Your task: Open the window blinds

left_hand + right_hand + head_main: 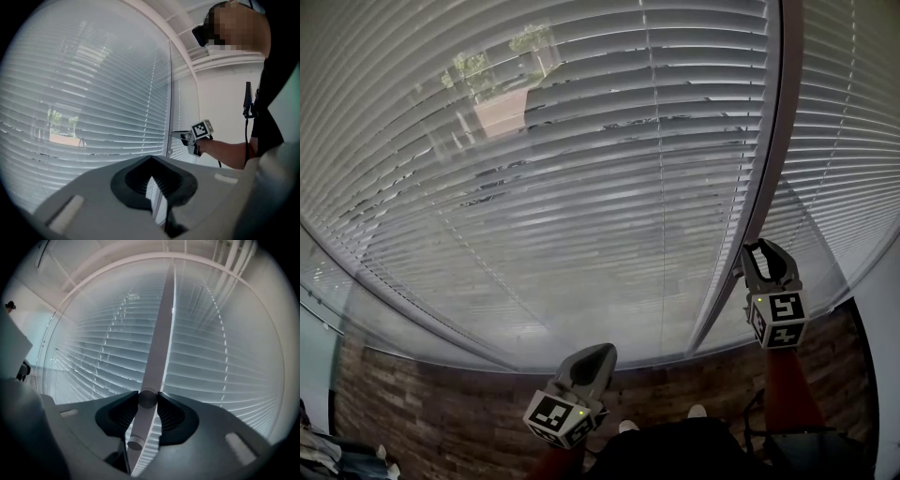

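Two white slatted blinds hang side by side, a wide left blind (581, 169) and a narrower right blind (853, 141), with a grey window post (759, 187) between them. The slats are tilted enough that trees and a building show through the left one. My right gripper (766, 258) is up at the post, and in the right gripper view it (148, 399) is shut on the blinds' round wand (139, 425), whose lower end hangs just below the jaws. Lower down, my left gripper (598, 356) is shut on nothing and stays off the slats; it (151, 161) points at the left blind.
A brick-patterned floor (441, 412) runs below the window, with the person's shoes (628, 427) near the bottom. A white wall (225, 103) stands to the right of the window. The person's forearm (225, 150) reaches to the post.
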Demonstrator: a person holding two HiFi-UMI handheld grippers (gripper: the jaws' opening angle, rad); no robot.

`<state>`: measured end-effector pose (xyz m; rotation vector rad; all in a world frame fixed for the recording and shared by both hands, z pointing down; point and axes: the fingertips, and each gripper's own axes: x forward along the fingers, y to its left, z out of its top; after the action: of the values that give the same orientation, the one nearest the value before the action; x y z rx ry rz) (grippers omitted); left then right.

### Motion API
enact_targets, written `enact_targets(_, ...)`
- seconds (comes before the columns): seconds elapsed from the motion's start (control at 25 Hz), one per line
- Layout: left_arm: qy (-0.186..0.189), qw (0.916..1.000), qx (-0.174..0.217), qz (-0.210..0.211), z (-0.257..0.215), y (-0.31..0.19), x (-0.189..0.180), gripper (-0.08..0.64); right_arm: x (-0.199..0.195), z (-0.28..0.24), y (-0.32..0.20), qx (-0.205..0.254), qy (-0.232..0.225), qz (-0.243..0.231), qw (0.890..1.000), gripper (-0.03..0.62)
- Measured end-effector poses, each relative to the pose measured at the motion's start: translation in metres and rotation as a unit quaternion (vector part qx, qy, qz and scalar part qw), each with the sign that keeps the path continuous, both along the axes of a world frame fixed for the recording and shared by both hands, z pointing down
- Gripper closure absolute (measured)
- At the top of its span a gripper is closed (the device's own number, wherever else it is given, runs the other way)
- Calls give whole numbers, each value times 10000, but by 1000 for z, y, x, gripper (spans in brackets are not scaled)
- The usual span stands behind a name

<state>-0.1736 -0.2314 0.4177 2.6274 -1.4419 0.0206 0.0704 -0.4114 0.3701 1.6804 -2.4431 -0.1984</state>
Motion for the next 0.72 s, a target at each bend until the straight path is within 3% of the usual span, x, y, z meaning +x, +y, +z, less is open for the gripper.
enact_targets(0.32, -68, 10000, -33, -3, 5, 1, -2, 560, 0, 4, -1, -8, 361, -44, 9993, 440)
enact_targets(0.72, 6, 10000, 32, 36, 2, 2, 1, 560, -5, -2, 0, 336, 1771, 77, 9836, 443)
